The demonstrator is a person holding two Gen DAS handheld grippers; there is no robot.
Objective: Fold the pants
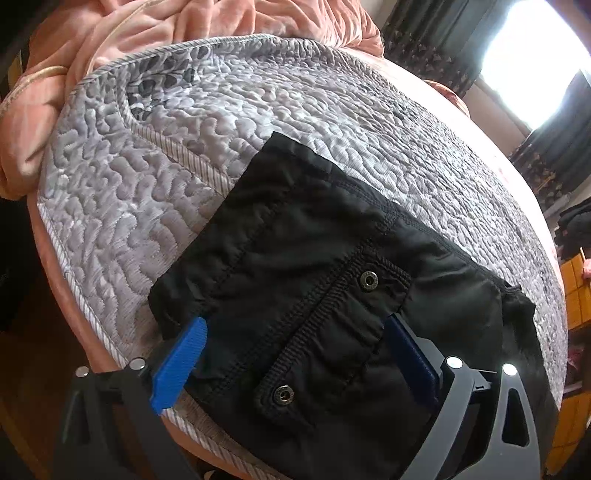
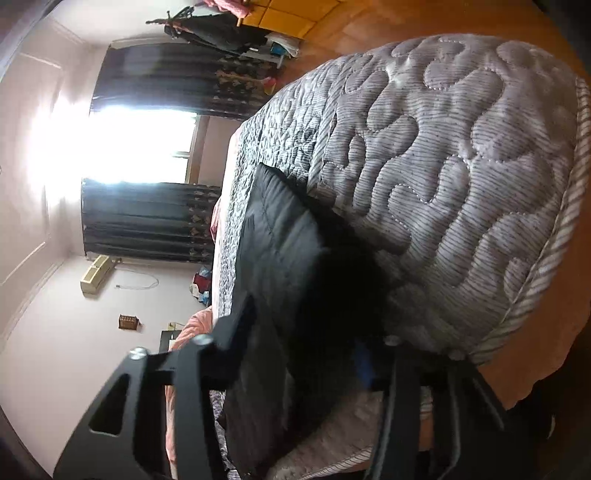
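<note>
Closest in, the left claw (image 1: 295,343) stood spread wide over the near edge of the black pants (image 1: 317,266), one blue pad (image 1: 177,365) on each side of the stitched waistband with its two metal snaps (image 1: 369,278), and neither pad pressed the cloth. The pants lay folded into a rough rectangle on the grey quilted cover (image 1: 155,147) of the bed, at the edge nearest the person. The right claw (image 2: 306,354) came at the same garment (image 2: 280,251) from the side, and a dark, blurred bunch of the fabric sat between its black fingers (image 2: 229,332); its jaws were about half apart, and I could not tell whether they pinched the cloth or only straddled it. No container of any kind showed near the work. The quilt (image 2: 461,166) had a swirling stitched pattern and a striped border, and under it a pink sheet edged the mattress. A crumpled pink blanket (image 1: 155,33) was heaped at the far end of the bed. Dark patterned curtains (image 2: 147,218) hung at both sides of a glaring bright window (image 2: 122,144), the walls were pale, and an orange floor (image 2: 369,22) ran past the bed's far side.
</note>
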